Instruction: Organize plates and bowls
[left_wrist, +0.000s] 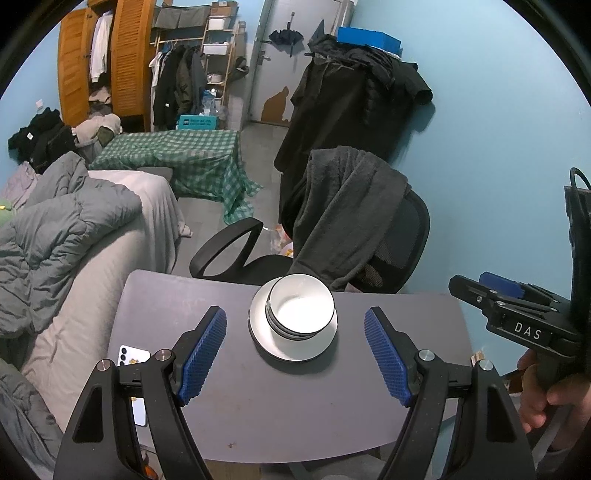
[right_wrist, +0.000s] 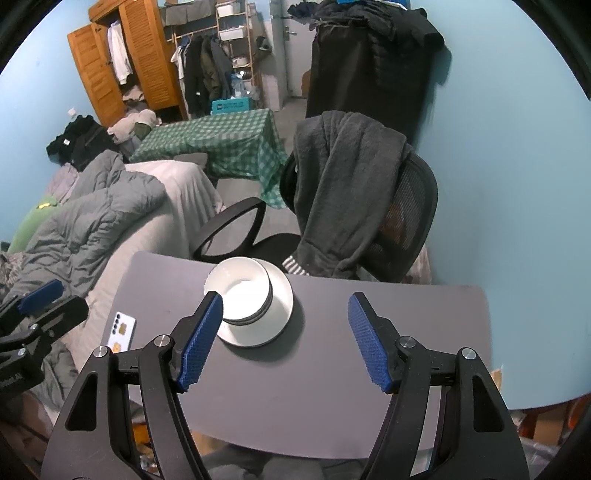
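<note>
Left wrist view: left gripper (left_wrist: 295, 354) fingers spread, grasping nothing, above the grey tabletop (left_wrist: 221, 417); stacked white bowls (left_wrist: 300, 308) sit on a white plate (left_wrist: 295, 352) at 12 o'clock, a phone (left_wrist: 131, 360) at 9. Right wrist view: right gripper (right_wrist: 286, 341) fingers released and empty, bowls (right_wrist: 242, 291) on plate (right_wrist: 258, 338) at 11 o'clock.

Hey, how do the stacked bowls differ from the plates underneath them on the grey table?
The bowls are deep with tall sides, while the plates are shallow and nearly flat. The bowls are narrower, so the plates' rim shows all around them. The bowls sit nested on top; the plates lie directly on the table. Dark rims mark the bowls' layers; how many plates there are is hard to tell. Both are white and round, and neither gripper touches them.
</note>
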